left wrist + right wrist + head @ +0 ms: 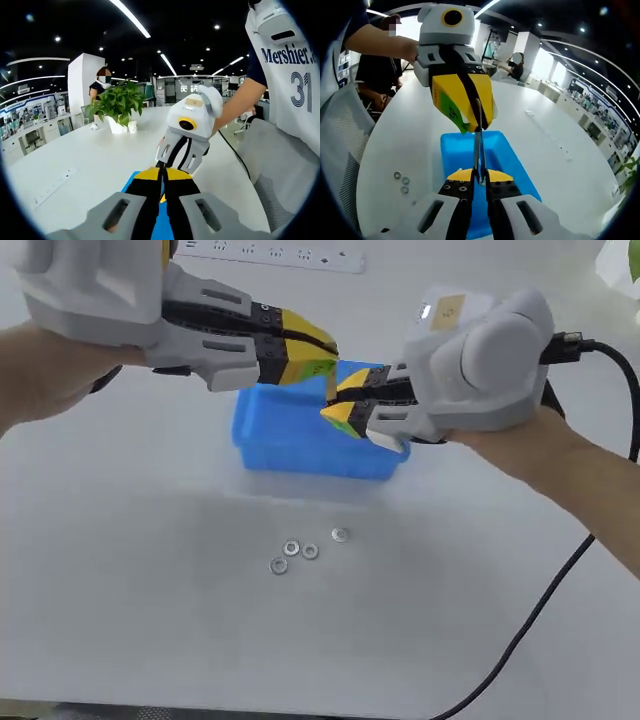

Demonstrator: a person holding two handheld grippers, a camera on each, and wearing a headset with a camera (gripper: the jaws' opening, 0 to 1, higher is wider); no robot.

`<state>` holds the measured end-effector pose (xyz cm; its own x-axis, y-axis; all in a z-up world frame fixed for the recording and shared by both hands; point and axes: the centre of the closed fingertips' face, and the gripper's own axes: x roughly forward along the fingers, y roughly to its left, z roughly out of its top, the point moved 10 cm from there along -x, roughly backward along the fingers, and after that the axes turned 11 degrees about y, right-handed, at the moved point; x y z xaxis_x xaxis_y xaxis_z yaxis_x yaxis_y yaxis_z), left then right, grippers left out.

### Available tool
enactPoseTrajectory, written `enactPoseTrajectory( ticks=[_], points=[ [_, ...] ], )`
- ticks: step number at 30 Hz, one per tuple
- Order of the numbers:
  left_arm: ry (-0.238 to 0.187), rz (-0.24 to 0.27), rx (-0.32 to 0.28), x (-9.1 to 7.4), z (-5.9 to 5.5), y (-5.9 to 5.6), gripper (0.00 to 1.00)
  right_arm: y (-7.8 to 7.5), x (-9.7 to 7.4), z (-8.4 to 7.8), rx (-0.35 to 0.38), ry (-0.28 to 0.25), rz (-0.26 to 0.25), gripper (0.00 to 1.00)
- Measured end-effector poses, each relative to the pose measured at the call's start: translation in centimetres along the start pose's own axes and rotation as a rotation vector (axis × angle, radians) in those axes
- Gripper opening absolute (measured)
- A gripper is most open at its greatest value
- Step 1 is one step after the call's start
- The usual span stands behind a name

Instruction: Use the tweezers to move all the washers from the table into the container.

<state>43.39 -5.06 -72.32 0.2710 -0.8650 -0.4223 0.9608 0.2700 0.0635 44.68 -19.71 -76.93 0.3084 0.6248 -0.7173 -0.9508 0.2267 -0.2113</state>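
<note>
holding the tweezers (478, 145) at both ends: clamped in the right gripper (479, 176) at one end and in the left gripper (476, 125) at the other, no gap in either pair of jaws. hanging over the container (300, 462), long axis running straight from gripper to gripper. down on the table (150, 620), on the person's side of the container and well apart from the tweezers: four washers (309, 552) in a loose cluster, none seen in the visible part of the container. looks like a handover, so needs one end freed and the tips swung down and toward the person before any pick. hard to call either gripper nearer the washers. right gripper view: gives the tweezers' full length plus three washers beside the container's long side. head view: adds the fourth washer, barely resolves the tweezers. left gripper view: faces the right gripper head-on, tweezers a thin dark line.
</note>
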Motion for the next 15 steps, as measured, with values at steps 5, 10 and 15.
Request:
enactPoseTrajectory(
  ticks=[5, 10, 15],
  points=[
    [0.006, 0.007, -0.020, 0.5, -0.5, 0.4, 0.05, -0.2, 0.5, -0.5, 0.045, 0.008, 0.015, 0.09],
    [0.009, 0.009, -0.033, 0.8, -0.7, 0.6, 0.05, -0.2, 0.8, -0.8, 0.071, 0.011, 0.035, 0.10],
    [0.018, 0.010, -0.045, 1.1, -1.2, 0.9, 0.04, -0.1, 1.1, -1.0, 0.064, 0.032, 0.031, 0.10]
  ],
)
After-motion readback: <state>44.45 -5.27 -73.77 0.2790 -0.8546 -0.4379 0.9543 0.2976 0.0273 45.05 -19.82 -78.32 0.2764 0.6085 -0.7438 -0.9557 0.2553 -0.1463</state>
